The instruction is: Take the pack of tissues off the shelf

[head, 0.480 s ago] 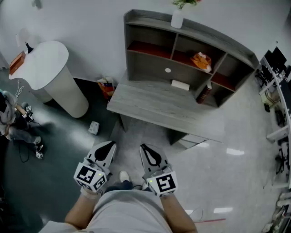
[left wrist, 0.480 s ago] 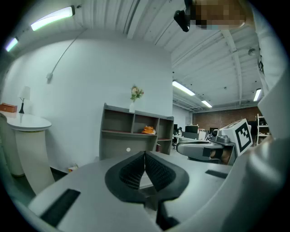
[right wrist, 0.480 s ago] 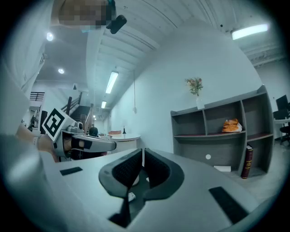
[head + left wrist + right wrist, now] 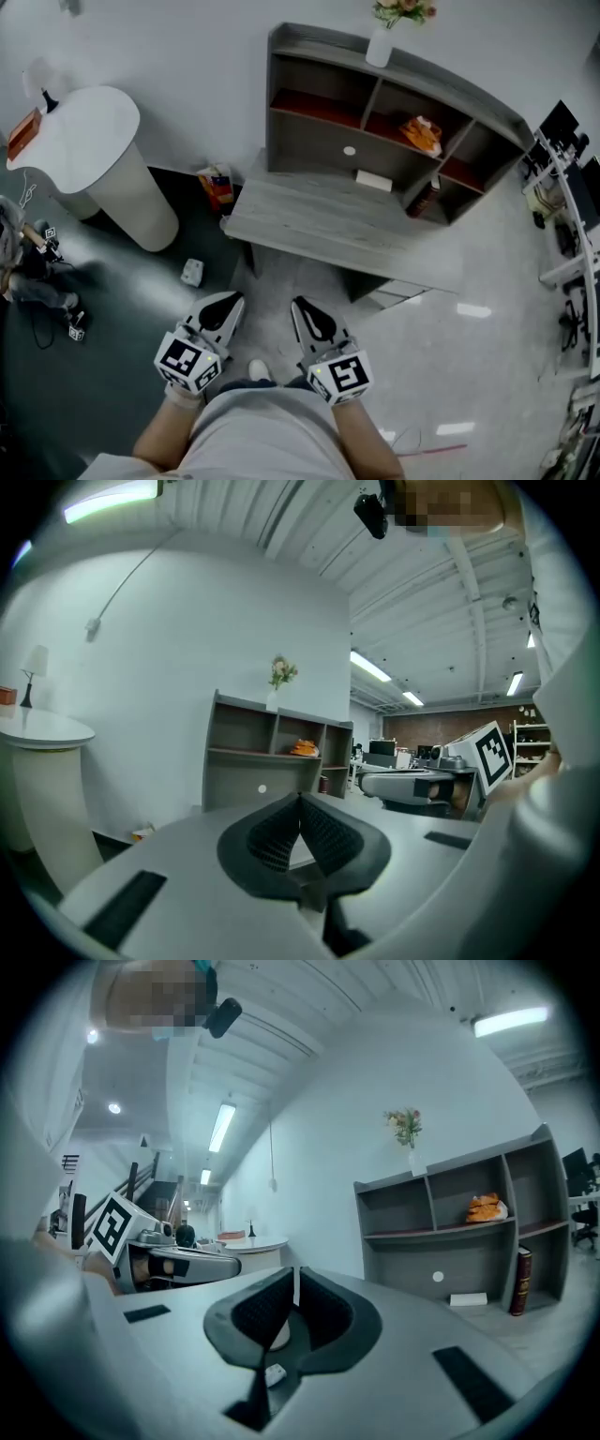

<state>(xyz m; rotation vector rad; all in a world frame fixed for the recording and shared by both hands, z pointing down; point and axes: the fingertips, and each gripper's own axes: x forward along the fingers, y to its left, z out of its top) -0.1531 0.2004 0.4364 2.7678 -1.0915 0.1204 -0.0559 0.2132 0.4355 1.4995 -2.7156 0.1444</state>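
Tongs first: my left tongs (image 4: 225,305) and my right tongs (image 4: 302,309) are both pinched together, with nothing in them. They hang side by side, low in front of me, over the floor.

Ahead of both tongs is the grey desk (image 4: 319,220). At its far side stands the shelf (image 4: 309,131). Well ahead of the right tongs and off to its right, an orange pack (image 4: 420,133) sits in the middle top box of the shelf. I think that is the pack of tissues, but it looks small from here, so I am not sure. Nearer to the tongs than the pack, a flat white box (image 4: 373,180) lies on the desk top.

I think the pack will be light and soft, so it will squash if I pinch hard. Its skin looks crinkly and may be slippery. It should not break.

I would open the right tongs wide and go straight in from the front, since the shelf has walls on both sides of the pack. Then I would pinch it gently across its middle, not by a loose corner.
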